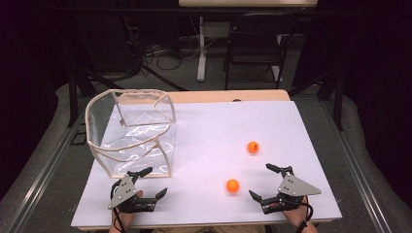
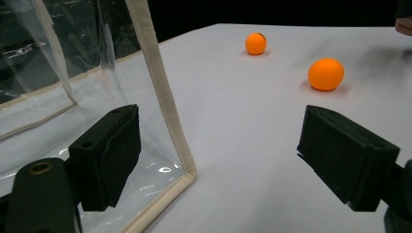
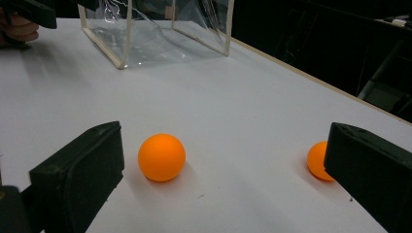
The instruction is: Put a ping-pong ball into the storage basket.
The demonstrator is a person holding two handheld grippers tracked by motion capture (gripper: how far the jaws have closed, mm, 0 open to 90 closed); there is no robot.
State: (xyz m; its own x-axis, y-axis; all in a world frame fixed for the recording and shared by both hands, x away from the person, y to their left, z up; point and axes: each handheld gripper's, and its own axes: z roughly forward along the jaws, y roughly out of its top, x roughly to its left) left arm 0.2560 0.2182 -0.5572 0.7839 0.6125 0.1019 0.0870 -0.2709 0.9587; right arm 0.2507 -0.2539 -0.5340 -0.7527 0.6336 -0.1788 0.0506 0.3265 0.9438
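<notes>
Two orange balls lie on the white table top [image 1: 209, 126]. The nearer ball [image 1: 232, 185] [image 3: 161, 157] sits just left of my open right gripper [image 1: 260, 180] [image 3: 221, 165], in front of its jaws and between them in the right gripper view. The farther ball [image 1: 252, 147] [image 3: 316, 160] is half hidden behind one jaw there. A clear plastic bag with beige trim [image 1: 131, 131] [image 2: 165, 107] stands open at the left. My left gripper [image 1: 156, 180] [image 2: 218, 150] is open at the bag's near corner, holding nothing. Both balls [image 2: 326, 74] [image 2: 255, 43] show beyond it.
The table's wooden far edge [image 1: 228, 95] runs behind the white sheet. A chair [image 1: 255, 43] and a table leg [image 1: 201, 48] stand on the floor beyond. A hand [image 3: 19, 26] holding the left gripper shows at the top left of the right gripper view.
</notes>
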